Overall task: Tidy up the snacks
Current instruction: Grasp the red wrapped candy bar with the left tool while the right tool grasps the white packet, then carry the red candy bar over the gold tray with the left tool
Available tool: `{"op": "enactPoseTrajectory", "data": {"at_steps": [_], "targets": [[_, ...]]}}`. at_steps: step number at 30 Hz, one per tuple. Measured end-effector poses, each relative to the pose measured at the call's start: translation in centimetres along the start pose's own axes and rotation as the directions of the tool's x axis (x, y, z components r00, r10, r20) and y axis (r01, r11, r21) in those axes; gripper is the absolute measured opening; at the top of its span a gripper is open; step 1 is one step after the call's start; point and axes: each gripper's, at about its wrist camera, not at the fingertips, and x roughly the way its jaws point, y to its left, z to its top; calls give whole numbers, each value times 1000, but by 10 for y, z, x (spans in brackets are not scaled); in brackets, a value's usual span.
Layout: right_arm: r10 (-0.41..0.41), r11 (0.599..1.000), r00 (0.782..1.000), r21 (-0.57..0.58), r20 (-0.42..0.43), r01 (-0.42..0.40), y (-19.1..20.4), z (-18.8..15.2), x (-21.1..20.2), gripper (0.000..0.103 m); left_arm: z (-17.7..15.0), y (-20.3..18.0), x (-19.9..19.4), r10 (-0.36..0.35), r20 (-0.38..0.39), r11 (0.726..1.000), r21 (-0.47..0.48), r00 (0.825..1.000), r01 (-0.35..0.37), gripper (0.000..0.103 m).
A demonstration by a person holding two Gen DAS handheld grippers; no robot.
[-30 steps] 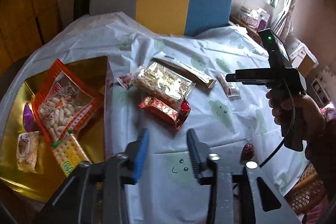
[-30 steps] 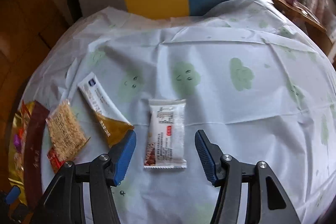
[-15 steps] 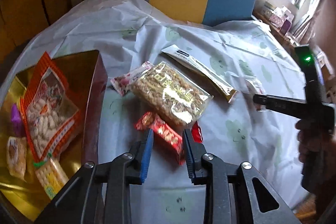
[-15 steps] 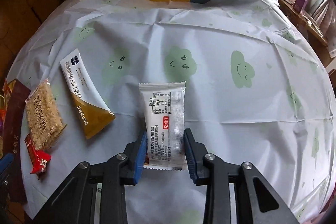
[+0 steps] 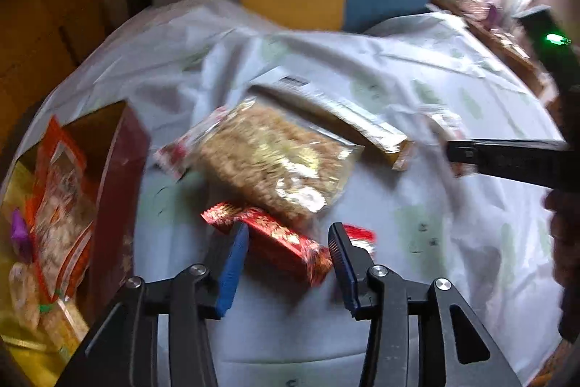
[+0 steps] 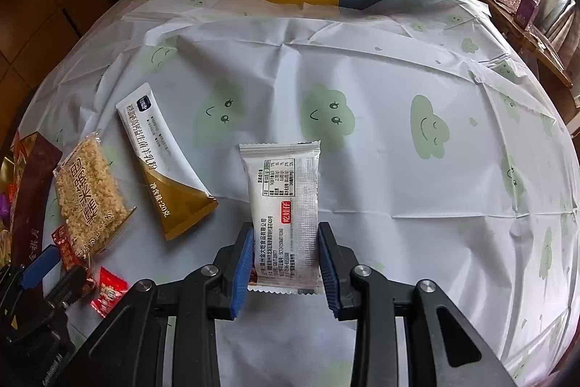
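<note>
The sorting is sitting partway done. A gold-lined box (image 5: 119, 147) at the left edge of the surface (image 6: 362, 68) is already holding several packs, among them an orange-trimmed bag (image 5: 61, 205). Still lying loose near that edge are a rice-crisp pack (image 6: 90, 198), a white-and-gold sachet (image 6: 163, 162) and a red wrapped bar (image 5: 275, 238). The right gripper (image 6: 286, 260) is clamping a white snack packet (image 6: 282, 205) near the middle of the surface, its pads pressing both long sides. The left gripper (image 5: 286, 260) has just been widening its jaws; they are straddling the red bar without pressing it. At least four items are waiting to go in.
</note>
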Motion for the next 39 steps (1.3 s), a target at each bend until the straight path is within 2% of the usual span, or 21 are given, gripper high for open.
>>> {"op": "enactPoseTrajectory", "data": {"at_steps": [5, 11, 17, 20, 22, 24, 25, 26, 27, 28, 32, 34, 39], "targets": [[0, 1000, 1000, -2, -4, 0, 0, 0, 0, 34, -8, 9, -6, -25, -20, 999, -48, 999, 24, 46], [-3, 1000, 1000, -7, -16, 3, 1, 0, 3, 34, -12, 26, -11, 9, -28, 991, -130, 1000, -12, 46], [-5, 1000, 1000, -16, -24, 5, 3, 0, 5, 34, 2, 31, 9, -20, -108, 969, -245, 994, -7, 48], [-3, 1000, 1000, -20, -22, 2, 5, 1, 5, 34, 8, 30, 21, 11, -133, 958, -283, 991, -49, 53], [-1, 1000, 1000, -21, -21, 1, 5, 1, 5, 34, 10, 27, 31, 30, -156, 960, -271, 987, -72, 53], [-3, 1000, 1000, -28, -21, 3, 5, 1, 5, 34, 9, 21, 33, 62, -134, 970, -226, 989, -91, 54], [-5, 999, 1000, -33, -23, 4, 5, 1, 6, 34, 7, 19, 31, 70, -112, 975, -203, 991, -92, 47], [-8, 999, 1000, -40, -28, 7, 6, 1, 7, 34, 5, 19, 28, 75, -90, 979, -184, 993, -91, 33], [-12, 999, 999, -48, -34, 11, 7, 0, 9, 34, 1, 18, 24, 77, -73, 983, -159, 994, -87, 26], [-14, 999, 999, -49, -40, 13, 6, 0, 11, 34, -3, 18, 20, 67, -65, 987, -140, 996, -76, 24], [4, 999, 998, -39, -57, -7, 3, -2, 18, 34, -25, 16, 5, 22, -32, 998, -60, 999, -24, 24], [17, 999, 998, -28, -55, -18, 0, -3, 19, 34, -34, 16, -2, -8, -18, 999, -48, 1000, 7, 24], [30, 999, 999, -16, -43, -31, -4, -4, 22, 35, -43, 16, -22, -22, 19, 999, -24, 1000, 23, 24]]}}
